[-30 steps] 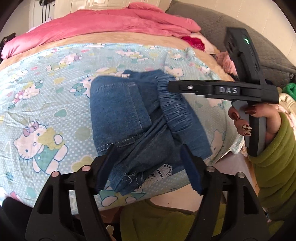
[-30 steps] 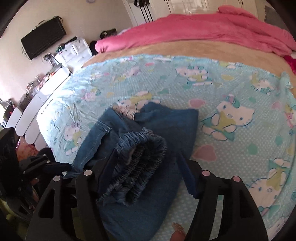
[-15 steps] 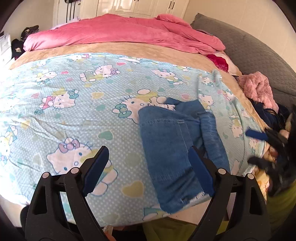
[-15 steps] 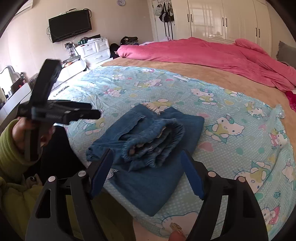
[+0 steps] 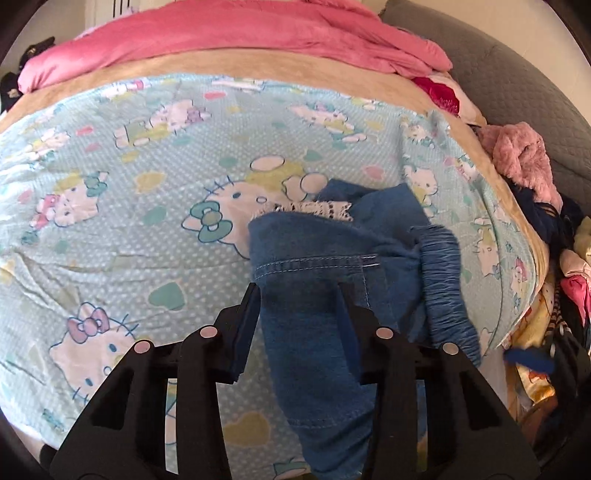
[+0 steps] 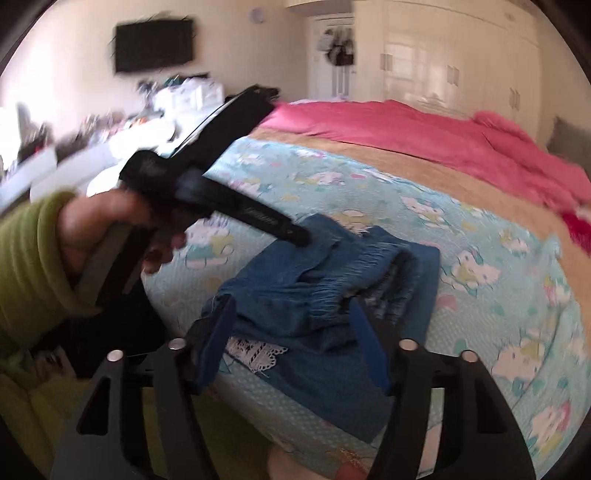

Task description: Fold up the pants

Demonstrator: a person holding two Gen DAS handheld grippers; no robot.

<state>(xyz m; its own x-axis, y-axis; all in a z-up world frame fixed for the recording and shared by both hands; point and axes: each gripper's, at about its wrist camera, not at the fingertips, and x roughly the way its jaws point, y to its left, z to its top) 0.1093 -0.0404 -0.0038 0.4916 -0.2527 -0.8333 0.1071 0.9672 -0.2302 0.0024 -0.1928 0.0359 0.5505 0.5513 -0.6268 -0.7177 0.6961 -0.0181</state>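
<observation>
The blue denim pants (image 5: 321,295) lie folded in a small bundle near the bed's front edge, with the gathered waistband (image 5: 443,280) on the right and white lace trim showing. My left gripper (image 5: 299,295) is open, its jaws straddling the left part of the bundle just above it. My right gripper (image 6: 291,314) is open, low over the pants (image 6: 332,288) from the other side. The left gripper also shows in the right wrist view (image 6: 303,236), held in a hand with a green sleeve, its tip over the pants' far corner.
The bed carries a light blue Hello Kitty sheet (image 5: 147,206), with a pink duvet (image 5: 240,33) at the back. A grey headboard (image 5: 517,74) and a heap of clothes (image 5: 524,162) lie to the right. A dresser and wall TV (image 6: 153,44) stand beyond the bed.
My left gripper has come down and forward over the pants, jaws closer together. My right gripper has moved in lower toward the bundle. The pants lie as before.
</observation>
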